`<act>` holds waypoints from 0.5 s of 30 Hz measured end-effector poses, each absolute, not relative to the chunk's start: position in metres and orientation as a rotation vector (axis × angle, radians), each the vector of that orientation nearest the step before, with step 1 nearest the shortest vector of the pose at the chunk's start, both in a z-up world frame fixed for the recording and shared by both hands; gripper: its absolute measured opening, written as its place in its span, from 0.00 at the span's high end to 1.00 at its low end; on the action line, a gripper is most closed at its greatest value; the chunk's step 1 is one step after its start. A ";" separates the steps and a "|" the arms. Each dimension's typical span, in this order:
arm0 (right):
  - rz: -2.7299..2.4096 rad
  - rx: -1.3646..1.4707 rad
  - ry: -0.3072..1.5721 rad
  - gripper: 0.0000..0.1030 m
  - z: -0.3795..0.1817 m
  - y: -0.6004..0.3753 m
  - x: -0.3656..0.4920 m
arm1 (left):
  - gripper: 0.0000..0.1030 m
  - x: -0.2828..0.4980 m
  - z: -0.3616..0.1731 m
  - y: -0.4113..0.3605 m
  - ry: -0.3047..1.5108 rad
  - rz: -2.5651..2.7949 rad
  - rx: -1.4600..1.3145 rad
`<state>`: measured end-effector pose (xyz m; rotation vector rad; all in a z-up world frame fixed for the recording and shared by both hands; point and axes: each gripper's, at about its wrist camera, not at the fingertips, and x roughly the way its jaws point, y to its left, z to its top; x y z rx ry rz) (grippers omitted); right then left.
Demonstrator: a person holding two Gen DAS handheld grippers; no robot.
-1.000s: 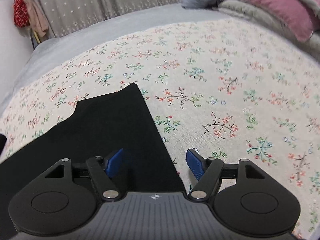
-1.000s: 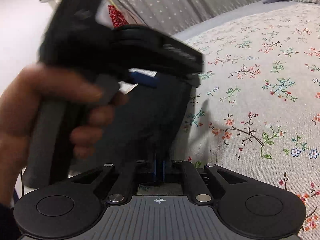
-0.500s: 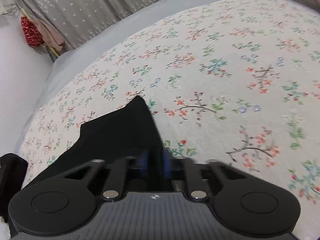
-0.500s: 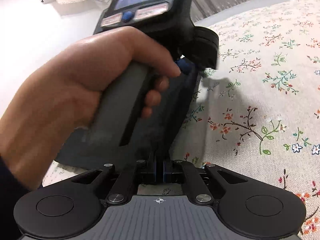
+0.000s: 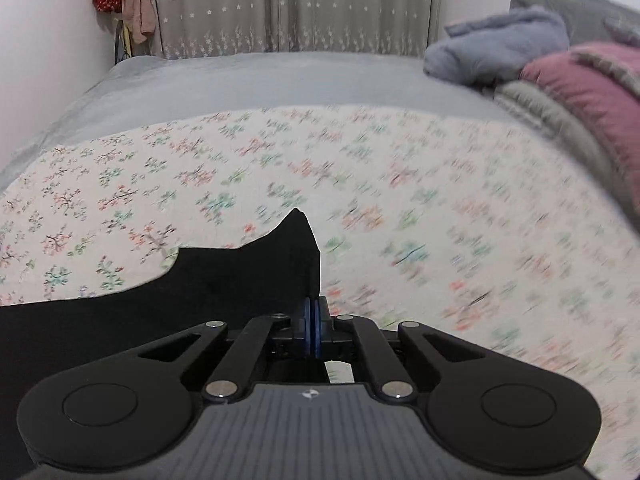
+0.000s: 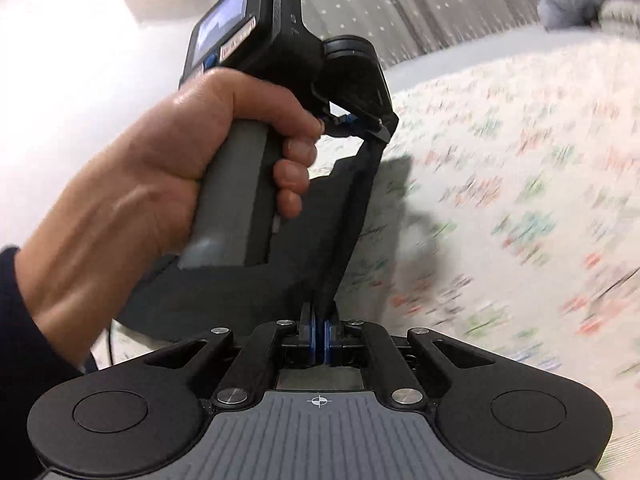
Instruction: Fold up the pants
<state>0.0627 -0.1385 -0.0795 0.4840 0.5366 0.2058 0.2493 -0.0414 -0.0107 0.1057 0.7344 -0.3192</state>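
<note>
A: Pants: 1 pair, black, matte, thin and limp cloth. Location: near-left part of the floral bedspread, 1 edge raised off it.

B: Tools?

A: 2. Left gripper: blue pads closing, cloth edge pinched between them. Right gripper: pads pressed together on the same edge, nearer along it. In the right wrist view the cloth runs taut from its pads up to the left gripper, held by the person's hand.

B: Progress?

A: Early, as judged. Both grips set, edge lifted; no finished fold visible. Remaining: carry the edge over, lay it flat, fold again.

B: Surroundings?

A: Bedspread cream, small flower print, woven. Grey sheet beyond. Plush blankets, grey, blue and pink, far right.
</note>
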 end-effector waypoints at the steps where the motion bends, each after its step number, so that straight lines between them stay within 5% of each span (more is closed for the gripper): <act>1: 0.200 0.467 0.543 0.97 -0.073 -0.145 0.060 | 0.88 0.247 -0.004 -0.049 0.731 -0.325 0.100; 15: 0.105 0.398 0.649 0.97 -0.042 -0.295 0.012 | 0.88 0.215 0.006 -0.194 0.756 -0.400 -0.085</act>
